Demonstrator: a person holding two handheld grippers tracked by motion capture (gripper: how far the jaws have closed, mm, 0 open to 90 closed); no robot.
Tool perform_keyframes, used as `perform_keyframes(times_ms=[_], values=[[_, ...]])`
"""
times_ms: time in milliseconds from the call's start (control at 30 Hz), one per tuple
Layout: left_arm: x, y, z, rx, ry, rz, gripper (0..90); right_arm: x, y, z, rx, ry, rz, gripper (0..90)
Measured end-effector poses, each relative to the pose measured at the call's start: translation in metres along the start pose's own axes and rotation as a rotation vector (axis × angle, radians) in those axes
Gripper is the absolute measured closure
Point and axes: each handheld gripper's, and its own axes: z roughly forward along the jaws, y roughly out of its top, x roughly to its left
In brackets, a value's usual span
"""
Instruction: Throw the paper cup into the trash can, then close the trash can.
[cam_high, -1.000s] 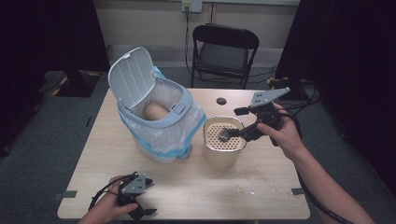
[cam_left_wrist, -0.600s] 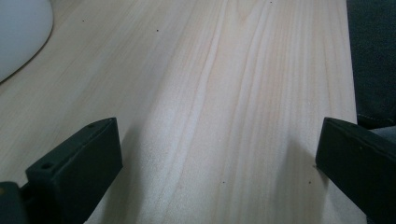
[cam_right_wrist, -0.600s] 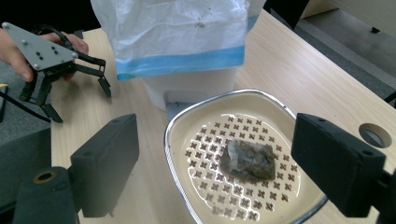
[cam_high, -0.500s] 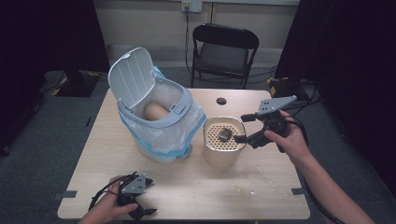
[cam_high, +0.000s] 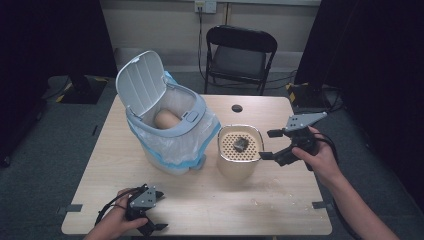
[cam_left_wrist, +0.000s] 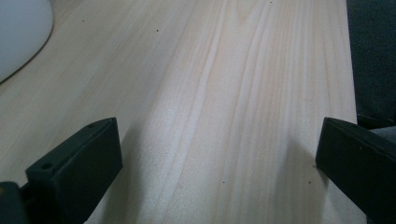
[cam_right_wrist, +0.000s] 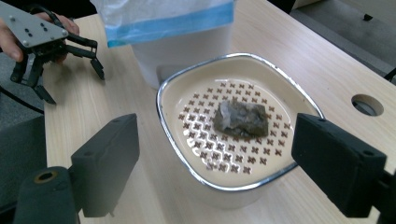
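Note:
A cream container (cam_high: 239, 162) with a perforated insert stands mid-table, and a dark grey lump (cam_high: 240, 145) lies loose on the insert. My right gripper (cam_high: 266, 144) hovers just right of it, open and holding nothing. In the right gripper view the lump (cam_right_wrist: 241, 119) rests on the insert inside the metal rim (cam_right_wrist: 187, 79), between and beyond my spread jaws (cam_right_wrist: 217, 140). To the container's left is a white bin (cam_high: 170, 125) lined with a blue-striped bag, lid (cam_high: 141, 82) up, with a tan object (cam_high: 165, 120) inside. My left gripper (cam_high: 161, 211) rests open by the front left edge over bare wood (cam_left_wrist: 219, 154).
A round cable hole (cam_high: 237, 108) is in the table behind the container. A black folding chair (cam_high: 240, 50) stands beyond the far edge. A few crumbs (cam_high: 260, 200) lie at the front right. The bin's pale side (cam_left_wrist: 18, 32) shows in the left gripper view.
My right gripper has drawn back to the right from over the container and its jaws now stand clear of the lump, which stays on the insert. The left gripper has not moved.

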Motion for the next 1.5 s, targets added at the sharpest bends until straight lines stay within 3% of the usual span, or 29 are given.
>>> perform_keyframes(times_ms=[767, 1200, 1500], values=[[0.0, 0.0, 0.0, 0.0, 0.001, 0.0, 0.0, -0.01, -0.054, -0.011, 0.012, -0.042, 0.071, 14.9], [0.0, 0.0, 0.0, 0.0, 0.001, 0.0, 0.0, -0.009, -0.097, 0.006, 0.072, -0.048, 0.114, 15.0], [0.0, 0.0, 0.0, 0.001, 0.001, 0.003, 0.0, -0.005, -0.118, 0.018, 0.082, -0.046, 0.137, 15.0]])
